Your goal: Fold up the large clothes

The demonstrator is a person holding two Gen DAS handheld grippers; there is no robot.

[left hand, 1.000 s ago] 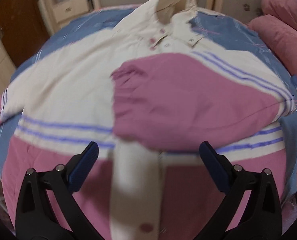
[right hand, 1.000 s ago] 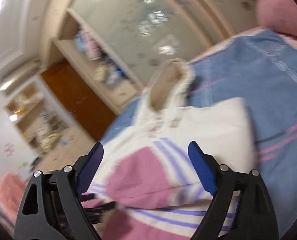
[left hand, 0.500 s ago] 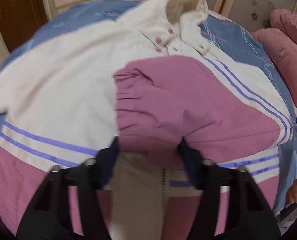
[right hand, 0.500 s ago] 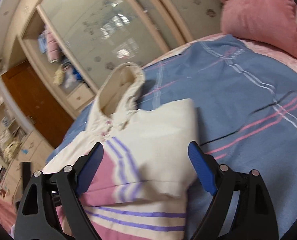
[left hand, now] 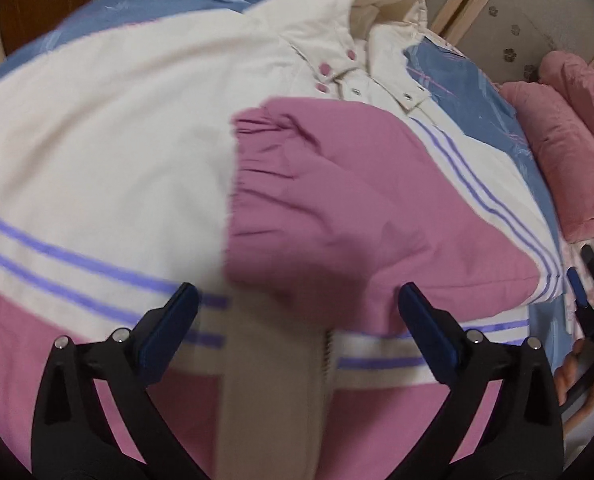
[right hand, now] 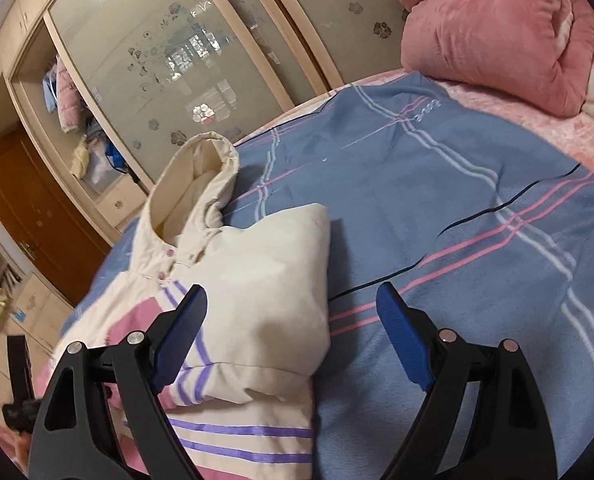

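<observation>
A cream and pink padded jacket (left hand: 109, 152) with purple stripes lies front up on the bed, collar (left hand: 385, 8) at the far end. Its right sleeve (left hand: 337, 208), pink with a gathered cuff, is folded across the chest. My left gripper (left hand: 297, 320) is open and empty, just above the front placket below that sleeve. In the right wrist view the jacket's folded shoulder (right hand: 273, 280) lies under my right gripper (right hand: 293, 328), which is open and empty over the jacket's right edge. The right gripper also shows at the left wrist view's right edge (left hand: 593, 304).
A blue striped blanket (right hand: 457, 208) covers the bed. Pink folded quilts (right hand: 497, 32) sit at the bed's far right corner. A mirrored wardrobe (right hand: 201, 64) and a brown door (right hand: 29, 200) stand behind the bed.
My left gripper closed partly over the sleeve's lower edge, then opened again and drew back a little. The right gripper swung down and right toward the jacket's folded shoulder.
</observation>
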